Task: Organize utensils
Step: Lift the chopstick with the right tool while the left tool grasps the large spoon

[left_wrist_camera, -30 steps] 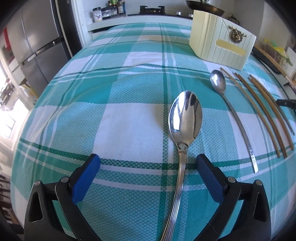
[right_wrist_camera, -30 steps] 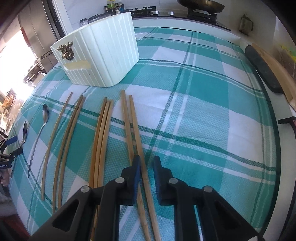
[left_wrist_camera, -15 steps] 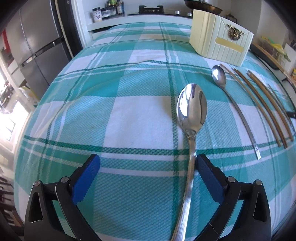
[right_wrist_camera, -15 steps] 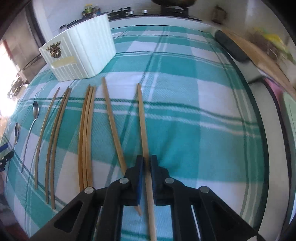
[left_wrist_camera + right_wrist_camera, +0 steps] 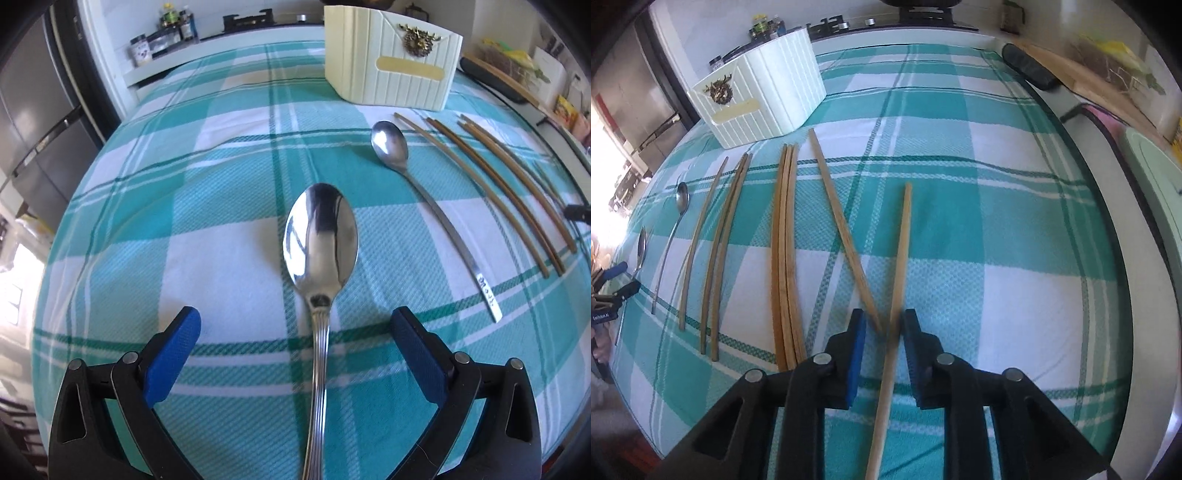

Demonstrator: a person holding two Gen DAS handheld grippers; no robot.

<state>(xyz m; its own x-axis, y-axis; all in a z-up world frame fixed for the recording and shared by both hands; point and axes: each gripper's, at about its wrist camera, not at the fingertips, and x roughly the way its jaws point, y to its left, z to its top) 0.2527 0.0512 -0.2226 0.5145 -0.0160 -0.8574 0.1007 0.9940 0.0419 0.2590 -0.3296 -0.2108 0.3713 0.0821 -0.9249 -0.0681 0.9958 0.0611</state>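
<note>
Chopstick (image 5: 899, 280), pale wood, lies on the checked tablecloth (image 5: 979, 206) between the slightly parted blue pads of the right gripper (image 5: 884, 325), ungripped. Left gripper (image 5: 295, 325) gapes wide around a shiny spoon (image 5: 320, 243).

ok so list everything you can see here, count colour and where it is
large spoon: 1, silver, on the cloth between the left gripper's open jaws
slim spoon: 1, silver, right of the large spoon
chopsticks: 8, brown wood, lying in a row in front of the holder; the rightmost one runs between the right gripper's jaws
utensil holder: 1, cream with a gold ornament, far side of the table
tablecloth: 1, teal and white check, covers the table
jars: several, dark, on the counter behind
left gripper: black with blue pads, open
right gripper: black with blue pads, slightly open
</note>
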